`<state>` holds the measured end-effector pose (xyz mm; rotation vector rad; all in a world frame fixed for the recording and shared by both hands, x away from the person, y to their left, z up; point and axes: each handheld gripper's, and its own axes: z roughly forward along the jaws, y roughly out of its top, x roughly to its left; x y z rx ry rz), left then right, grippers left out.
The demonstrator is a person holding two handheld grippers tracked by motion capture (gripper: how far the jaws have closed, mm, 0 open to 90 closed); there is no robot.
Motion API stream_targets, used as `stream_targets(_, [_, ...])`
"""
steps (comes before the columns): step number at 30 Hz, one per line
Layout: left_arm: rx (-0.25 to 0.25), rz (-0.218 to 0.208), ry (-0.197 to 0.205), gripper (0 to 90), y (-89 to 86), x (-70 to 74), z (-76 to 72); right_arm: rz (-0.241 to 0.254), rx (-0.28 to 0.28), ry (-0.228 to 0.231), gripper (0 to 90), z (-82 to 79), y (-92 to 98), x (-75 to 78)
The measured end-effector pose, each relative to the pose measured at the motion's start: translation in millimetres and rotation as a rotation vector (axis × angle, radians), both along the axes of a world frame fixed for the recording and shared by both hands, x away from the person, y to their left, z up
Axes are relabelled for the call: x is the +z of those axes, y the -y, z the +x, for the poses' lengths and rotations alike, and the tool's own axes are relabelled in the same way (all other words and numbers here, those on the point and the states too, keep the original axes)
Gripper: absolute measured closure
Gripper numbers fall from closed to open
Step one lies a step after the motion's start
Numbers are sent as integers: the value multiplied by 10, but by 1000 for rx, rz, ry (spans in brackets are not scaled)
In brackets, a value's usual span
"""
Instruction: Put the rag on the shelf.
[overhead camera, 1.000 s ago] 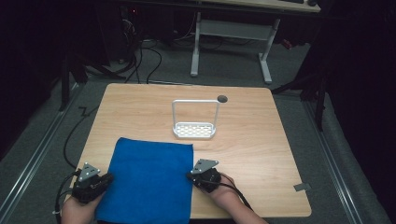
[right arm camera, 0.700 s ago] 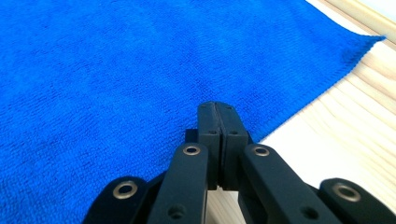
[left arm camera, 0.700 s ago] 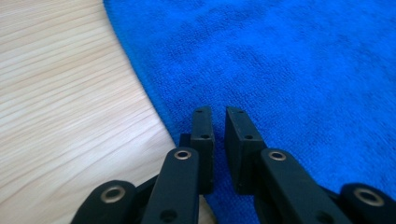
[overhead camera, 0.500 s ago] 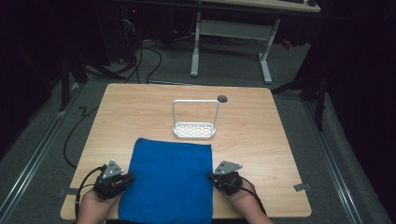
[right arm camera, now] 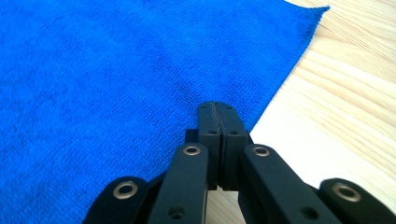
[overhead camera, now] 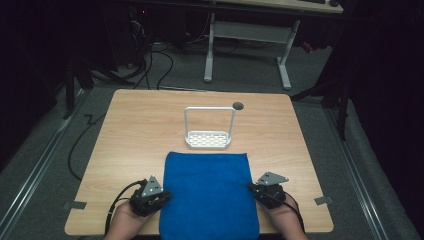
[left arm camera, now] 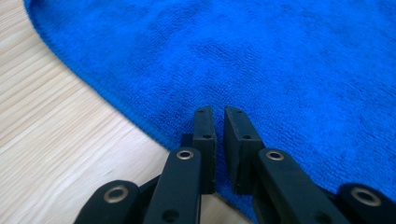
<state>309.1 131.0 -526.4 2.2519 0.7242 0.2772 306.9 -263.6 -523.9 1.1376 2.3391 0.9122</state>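
Observation:
A blue towel point(overhead camera: 207, 195) lies flat on the wooden table point(overhead camera: 135, 125), near its front edge. My left gripper point(overhead camera: 165, 196) sits at the towel's left edge. In the left gripper view its jaws point(left arm camera: 219, 112) stand a narrow slit apart over that towel point(left arm camera: 280, 56) hem, pinching it, and they have just closed a little further. My right gripper point(overhead camera: 251, 189) is at the towel's right edge. In the right gripper view its jaws point(right arm camera: 217, 106) are pressed together on the towel point(right arm camera: 102, 70) border. A hand holds each gripper from the bottom of the high view.
A white wire rack point(overhead camera: 209, 131) with a perforated base stands just behind the towel's far edge. A dark round hole point(overhead camera: 238, 105) is in the tabletop behind it. Grey tape marks point(overhead camera: 74, 205) sit near the front corners. Bare wood lies left and right of the towel.
Both grippers have slid to the right along the table's front, and the blue towel has moved right with them, now centred in front of the rack.

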Motion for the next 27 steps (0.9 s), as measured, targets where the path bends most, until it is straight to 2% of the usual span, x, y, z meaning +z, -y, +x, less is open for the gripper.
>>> stream_targets(3, [-6,5,8,837,36,0,-17,9,-7,-5,900,2,26,-1])
stream_targets(7, [-3,-12,-9,824,9,-3,-4,-4,-5,3,900,6,2,-1])
stream_targets(9, [5,-13,-4,810,-7,2,2,1,-2,0,878,7,10,1])
stream_targets(10, [24,-33,-1,797,-39,14,20,13,-23,22,816,5,35,7])
stream_targets(11, [24,-33,-1,791,-39,14,20,13,-23,22,816,5,35,7])
stream_targets(12, [48,-48,12,777,-74,23,37,41,-34,44,778,11,71,25])
stream_targets(16, [87,-75,27,719,-141,33,67,64,-60,59,728,21,113,43])
stream_targets(18, [149,-116,35,698,-235,47,119,76,-70,54,719,30,130,40])
stream_targets(19, [149,-116,35,689,-235,47,119,76,-70,54,719,30,130,40])
stream_targets(20, [193,-137,39,675,-277,50,176,79,-67,57,714,39,130,34])
stream_targets(21, [193,-137,39,659,-277,50,176,79,-67,57,714,39,130,34])
stream_targets(22, [232,-140,23,652,-291,45,255,83,-73,57,713,48,125,37])
stream_targets(23, [232,-140,23,648,-291,45,255,86,-77,58,713,48,119,39])
stream_targets(25, [263,-149,1,637,-287,11,378,87,-76,60,701,51,111,41])
stream_targets(26, [263,-149,1,625,-287,11,378,87,-76,60,701,51,111,41])
stream_targets(27, [269,-134,4,625,-272,-4,416,86,-78,58,696,52,104,42])
